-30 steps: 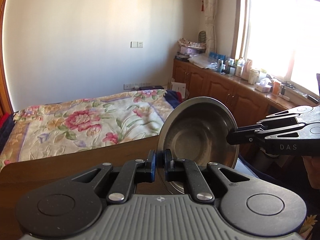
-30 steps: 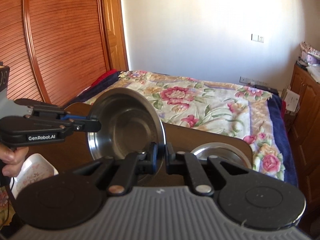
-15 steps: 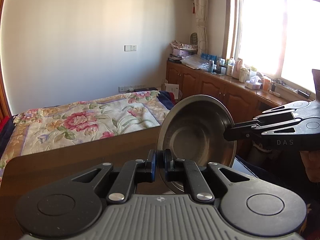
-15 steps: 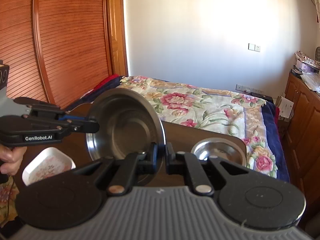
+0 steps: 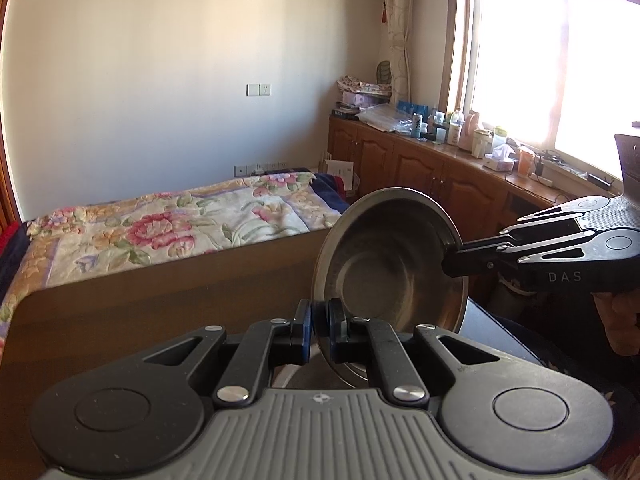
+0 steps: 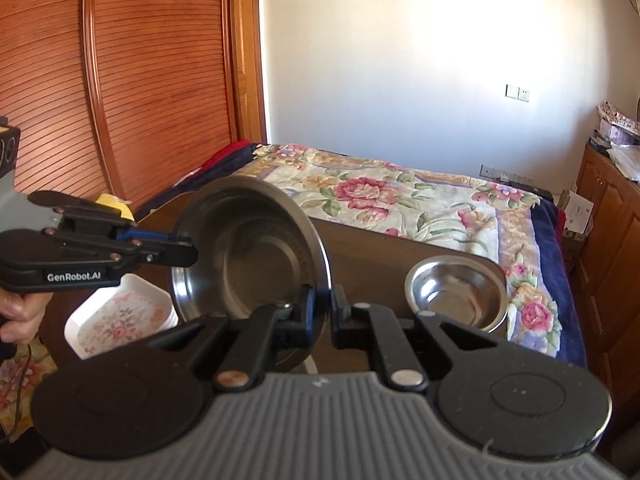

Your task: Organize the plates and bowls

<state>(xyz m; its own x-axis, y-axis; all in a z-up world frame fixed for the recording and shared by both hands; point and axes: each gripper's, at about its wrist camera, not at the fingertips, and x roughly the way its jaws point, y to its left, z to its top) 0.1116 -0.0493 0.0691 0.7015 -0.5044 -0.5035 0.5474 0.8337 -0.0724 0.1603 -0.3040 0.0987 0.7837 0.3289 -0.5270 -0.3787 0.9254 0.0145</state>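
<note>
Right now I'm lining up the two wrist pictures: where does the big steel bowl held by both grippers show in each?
Left wrist view: big steel bowl right of centre, tilted on edge, above the left gripper.
Right wrist view: the bowl left of centre, above the right gripper.
Shared landmark: the floral bedspread behind it.

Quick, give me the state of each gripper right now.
Left gripper: closed on the rim of the large steel bowl.
Right gripper: closed on the opposite rim of that same bowl, held tilted above the table.
</note>
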